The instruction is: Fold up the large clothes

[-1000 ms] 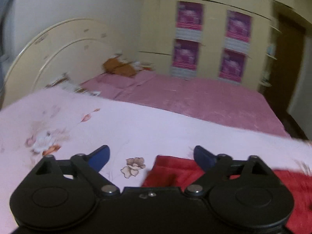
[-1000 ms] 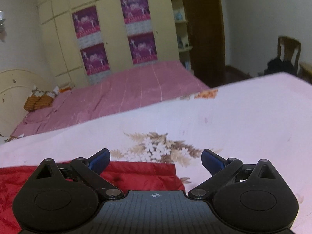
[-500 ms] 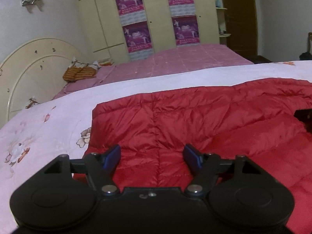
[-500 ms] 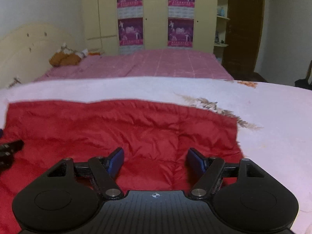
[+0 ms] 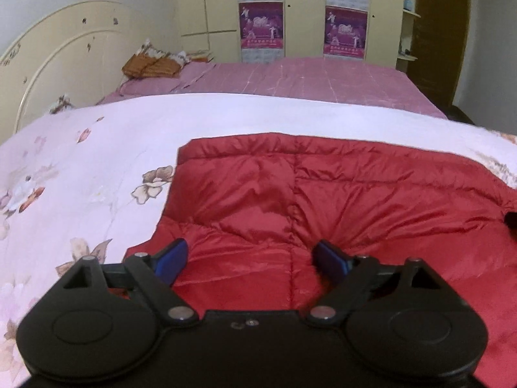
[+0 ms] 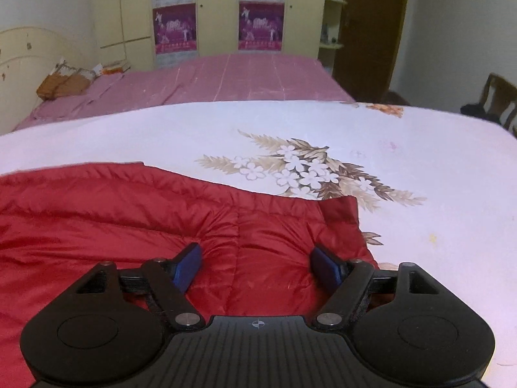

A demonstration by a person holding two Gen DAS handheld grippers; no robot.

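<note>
A red quilted jacket lies spread flat on a pale floral bedsheet. My left gripper hangs low over the jacket's left part, near its left edge. Its jaws are opening, with puckered red fabric lying between the blue fingertips but not pinched. In the right wrist view the same jacket fills the lower left. My right gripper sits over its right end, close to the corner. It is open, and its blue fingertips straddle a seam with the cloth creased around them.
The floral sheet stretches away to the right of the jacket. Beyond it lies a pink bed with a brown bundle by the cream headboard. A cream wardrobe with purple posters, a dark door and a chair stand behind.
Both grippers have come down and forward from the sheet's near edge onto the jacket. Both sets of jaws stand narrower than a second ago, and the left set wider than half a second ago.
</note>
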